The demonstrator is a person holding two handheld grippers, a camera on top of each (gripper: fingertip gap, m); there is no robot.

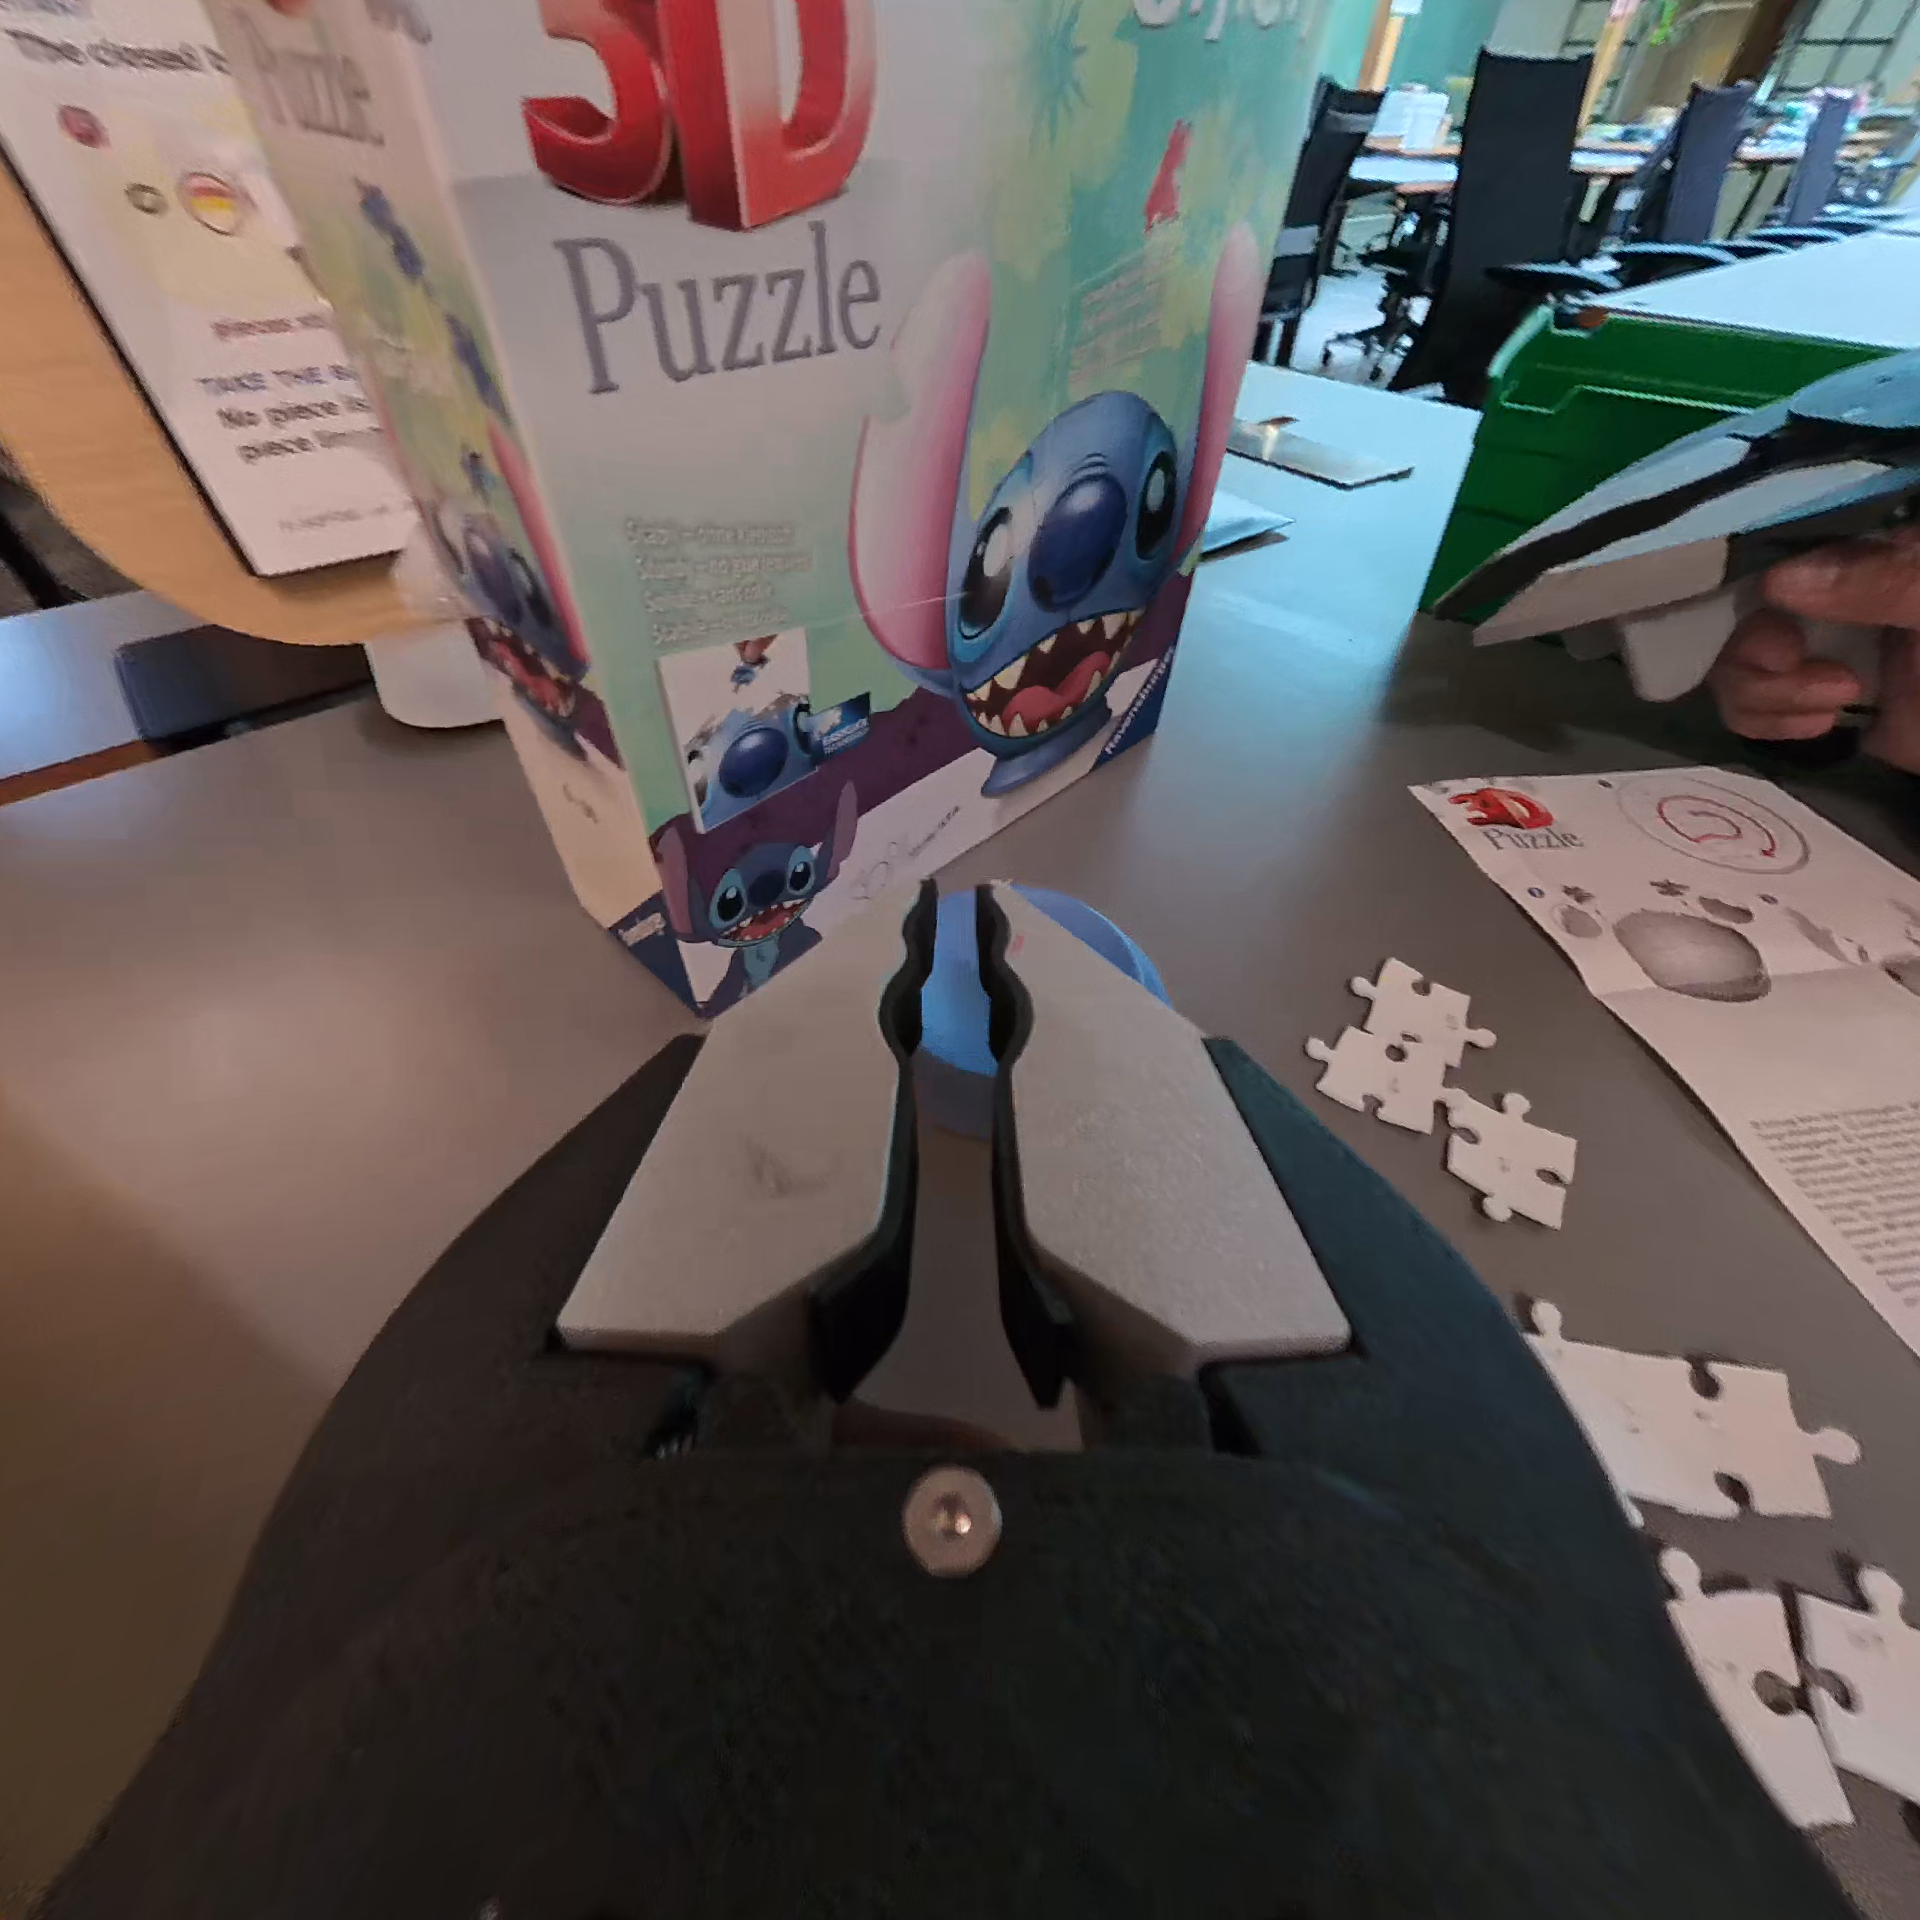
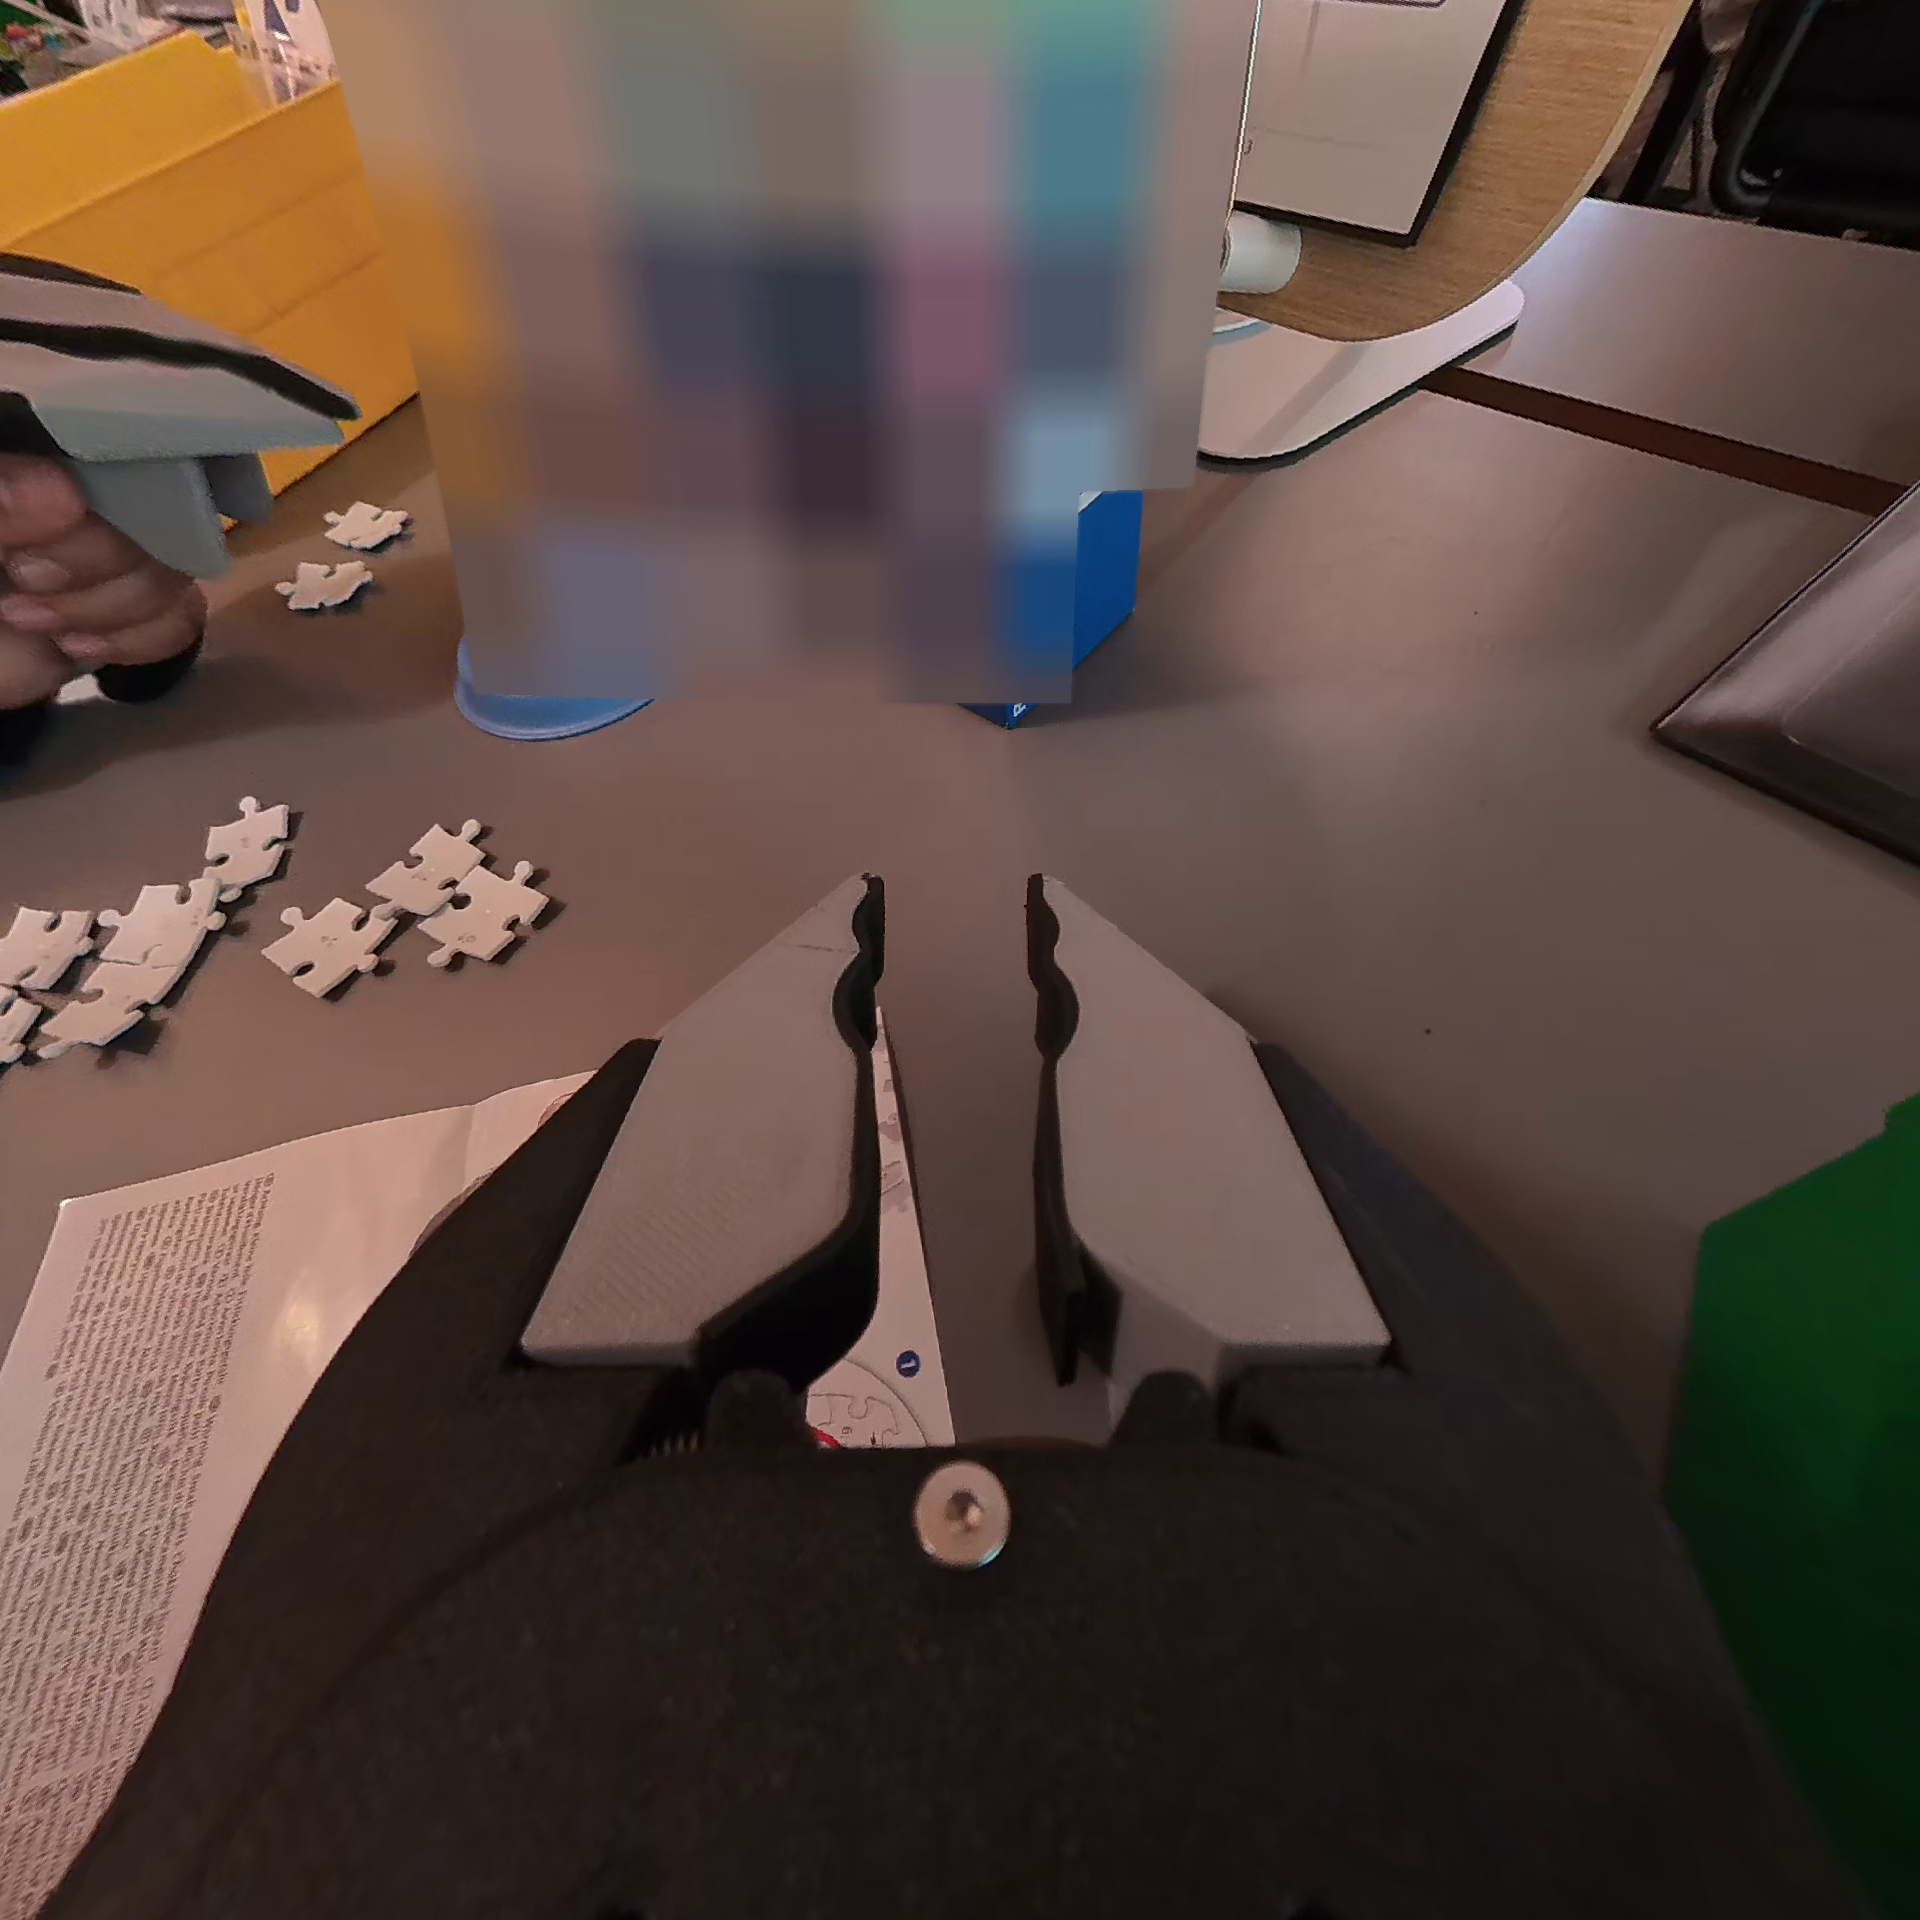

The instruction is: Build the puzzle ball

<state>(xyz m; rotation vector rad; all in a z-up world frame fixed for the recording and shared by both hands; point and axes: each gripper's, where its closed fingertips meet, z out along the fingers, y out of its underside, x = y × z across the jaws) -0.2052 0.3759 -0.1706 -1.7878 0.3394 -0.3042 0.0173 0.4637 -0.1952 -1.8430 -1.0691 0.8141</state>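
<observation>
My left gripper (image 1: 956,896) hovers over the grey table, its jaws a narrow gap apart and empty. The blue round stand (image 1: 1101,956) sits just beyond its tips, in front of the upright puzzle box (image 1: 831,520). White puzzle pieces (image 1: 1397,1049) lie face down to the right, with more near the lower right (image 1: 1683,1434). My right gripper (image 2: 954,883) is open and empty above the instruction sheet (image 2: 208,1299). Several pieces (image 2: 457,899) lie to its left. The stand (image 2: 540,712) also shows ahead in the right wrist view.
The instruction sheet (image 1: 1766,935) lies at the right, and the right gripper (image 1: 1558,561) is held by a hand above it. A green crate (image 1: 1621,416) stands at the far right, also in the right wrist view (image 2: 1808,1455). A yellow box (image 2: 208,208) stands far left there. About 25 cm separates my left fingertips from my right.
</observation>
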